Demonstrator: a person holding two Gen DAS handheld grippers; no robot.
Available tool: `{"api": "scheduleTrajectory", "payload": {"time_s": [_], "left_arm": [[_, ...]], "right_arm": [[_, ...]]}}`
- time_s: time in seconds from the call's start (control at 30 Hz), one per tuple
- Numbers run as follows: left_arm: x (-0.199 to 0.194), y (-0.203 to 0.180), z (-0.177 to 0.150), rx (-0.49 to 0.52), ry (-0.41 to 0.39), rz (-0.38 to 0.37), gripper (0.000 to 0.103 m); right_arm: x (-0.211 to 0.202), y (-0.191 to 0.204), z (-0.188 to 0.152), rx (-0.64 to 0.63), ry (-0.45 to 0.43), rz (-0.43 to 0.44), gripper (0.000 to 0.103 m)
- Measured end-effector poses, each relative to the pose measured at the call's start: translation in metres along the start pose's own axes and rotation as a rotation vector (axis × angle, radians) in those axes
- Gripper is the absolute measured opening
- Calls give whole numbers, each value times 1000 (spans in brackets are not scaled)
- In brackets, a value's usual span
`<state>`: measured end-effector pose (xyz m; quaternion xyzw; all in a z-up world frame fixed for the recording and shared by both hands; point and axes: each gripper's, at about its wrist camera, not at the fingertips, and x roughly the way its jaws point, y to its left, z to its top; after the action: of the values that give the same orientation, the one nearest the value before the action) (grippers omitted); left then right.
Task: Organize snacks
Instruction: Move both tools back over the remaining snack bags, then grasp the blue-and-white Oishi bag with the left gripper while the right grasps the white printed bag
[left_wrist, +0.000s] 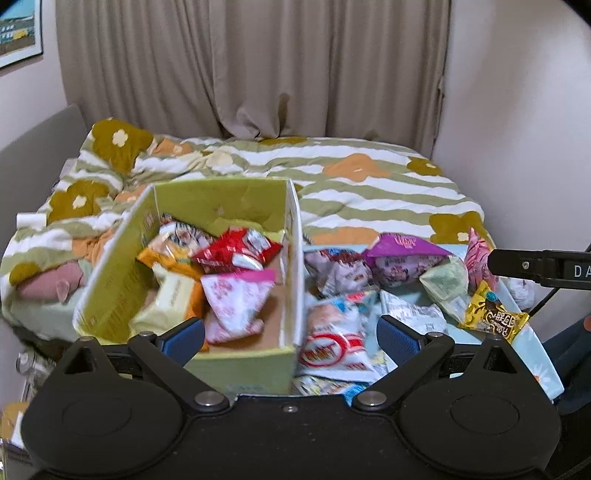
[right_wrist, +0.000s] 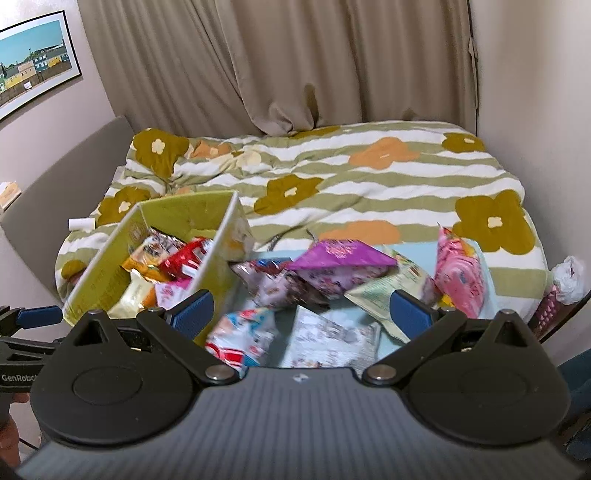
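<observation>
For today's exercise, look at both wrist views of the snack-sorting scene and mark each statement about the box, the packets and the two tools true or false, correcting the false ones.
1. The green box already holds several snack packets. True.
2. The left tool grips a red packet. False: its jaws are open and hold nothing.
3. A purple packet lies outside the box, among the loose snacks. True.
4. The right tool is shut. False: its jaws stand wide apart.
5. The bedspread is plain blue. False: it has green and white stripes with flowers.
</observation>
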<state>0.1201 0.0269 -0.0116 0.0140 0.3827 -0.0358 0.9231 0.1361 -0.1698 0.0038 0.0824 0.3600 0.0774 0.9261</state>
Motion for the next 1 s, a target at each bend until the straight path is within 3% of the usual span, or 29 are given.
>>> {"api": "scheduleTrajectory", "payload": {"time_s": [0.27, 0.5, 1.0], "left_arm": [[20, -34, -30, -86, 74, 34, 101], [65, -51, -51, -134, 159, 20, 101], [140, -66, -82, -131, 258, 19, 101]], "right_arm": [[25, -42, -14, 13, 77, 65, 103], [66, -63, -29, 62, 145, 99, 103], [136, -72, -58, 149, 242, 102, 103]]}}
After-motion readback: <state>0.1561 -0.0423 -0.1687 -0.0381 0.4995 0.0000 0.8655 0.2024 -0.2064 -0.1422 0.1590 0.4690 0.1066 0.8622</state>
